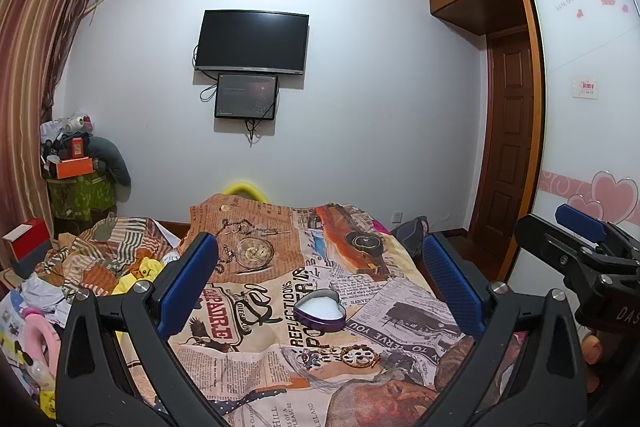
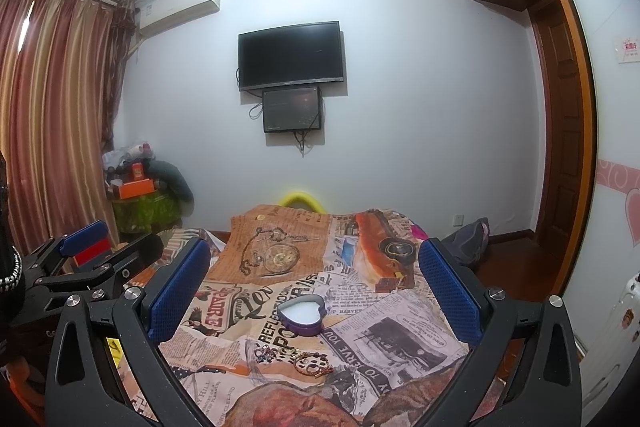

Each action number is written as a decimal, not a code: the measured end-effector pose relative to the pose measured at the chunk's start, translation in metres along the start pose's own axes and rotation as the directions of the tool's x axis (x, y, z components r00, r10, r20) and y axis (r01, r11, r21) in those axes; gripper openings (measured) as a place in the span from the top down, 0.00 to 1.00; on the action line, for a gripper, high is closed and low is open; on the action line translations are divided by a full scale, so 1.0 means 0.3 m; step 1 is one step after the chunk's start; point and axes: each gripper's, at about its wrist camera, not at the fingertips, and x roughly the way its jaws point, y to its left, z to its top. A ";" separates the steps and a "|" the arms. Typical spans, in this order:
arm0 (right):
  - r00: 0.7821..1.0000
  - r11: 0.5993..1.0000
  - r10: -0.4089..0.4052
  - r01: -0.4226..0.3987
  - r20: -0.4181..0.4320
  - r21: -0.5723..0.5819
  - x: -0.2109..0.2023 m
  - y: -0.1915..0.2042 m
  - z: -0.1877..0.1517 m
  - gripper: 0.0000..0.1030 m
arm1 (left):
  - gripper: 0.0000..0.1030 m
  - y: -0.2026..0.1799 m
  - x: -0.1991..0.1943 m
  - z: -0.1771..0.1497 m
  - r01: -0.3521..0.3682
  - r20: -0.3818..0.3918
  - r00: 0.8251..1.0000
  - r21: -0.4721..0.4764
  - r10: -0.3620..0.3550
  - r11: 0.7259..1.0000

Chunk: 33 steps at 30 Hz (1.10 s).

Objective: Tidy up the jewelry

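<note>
A purple heart-shaped tin [image 1: 320,310] with white lining lies open on the newspaper-print bedspread [image 1: 400,307]; it also shows in the right wrist view [image 2: 301,313]. Nearer me lie a small pile of jewelry: a beaded piece [image 1: 311,358] and a gold round ornament [image 1: 360,355], seen too in the right wrist view [image 2: 312,363]. My left gripper [image 1: 318,281] is open and empty, above and short of the tin. My right gripper [image 2: 314,285] is open and empty, also short of the tin. The right gripper shows at the left view's right edge [image 1: 580,239].
Crumpled clothes and toys [image 1: 80,279] lie at the bed's left. A red box [image 1: 28,239] and cluttered stand [image 1: 78,179] are by the curtain. A wall TV [image 1: 252,41], wardrobe [image 1: 584,107] and door [image 1: 508,147] lie beyond the bed.
</note>
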 end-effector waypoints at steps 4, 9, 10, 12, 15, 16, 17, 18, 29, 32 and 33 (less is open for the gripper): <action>1.000 1.000 0.001 -0.001 -0.002 -0.002 0.000 0.001 -0.001 0.00 | 0.00 0.003 0.000 -0.003 -0.001 -0.001 1.000 -0.004 0.001 1.000; 1.000 1.000 0.002 -0.002 0.001 0.003 0.000 0.002 0.000 0.00 | 0.00 0.004 0.001 -0.003 -0.002 0.000 1.000 -0.004 0.002 1.000; 1.000 1.000 0.004 -0.004 0.000 0.005 0.001 0.000 -0.001 0.00 | 0.00 0.003 0.001 -0.003 -0.003 0.000 1.000 -0.003 0.003 1.000; 1.000 1.000 0.005 -0.005 0.000 0.007 0.002 0.000 -0.004 0.00 | 0.00 0.002 0.001 -0.004 -0.004 0.000 1.000 -0.002 0.004 1.000; 1.000 1.000 0.006 -0.006 -0.001 0.005 0.002 -0.001 -0.003 0.00 | 0.00 0.003 0.003 -0.006 -0.003 0.000 1.000 -0.003 0.003 1.000; 1.000 1.000 0.005 -0.005 -0.001 0.005 0.002 -0.001 -0.004 0.00 | 0.00 0.003 0.003 -0.005 -0.002 -0.001 1.000 -0.003 0.002 1.000; 1.000 1.000 0.006 -0.006 0.000 0.005 0.002 -0.002 -0.004 0.00 | 0.00 0.003 0.004 -0.007 -0.002 -0.002 1.000 -0.003 0.002 1.000; 1.000 1.000 0.006 -0.006 -0.001 0.005 0.003 -0.001 -0.005 0.00 | 0.00 0.004 0.005 -0.007 -0.002 -0.003 1.000 -0.004 0.002 1.000; 1.000 1.000 0.011 -0.011 -0.013 0.007 0.008 -0.005 -0.009 0.00 | 0.00 0.013 0.021 -0.007 -0.002 -0.016 1.000 -0.009 0.002 1.000; 1.000 1.000 0.011 -0.010 -0.019 0.005 0.019 -0.011 -0.005 0.00 | 0.00 0.016 0.034 -0.009 -0.003 -0.023 1.000 -0.009 0.003 1.000; 1.000 1.000 0.009 -0.009 -0.022 0.004 0.024 -0.011 -0.007 0.00 | 0.00 0.018 0.040 -0.011 -0.004 -0.025 1.000 -0.010 0.003 1.000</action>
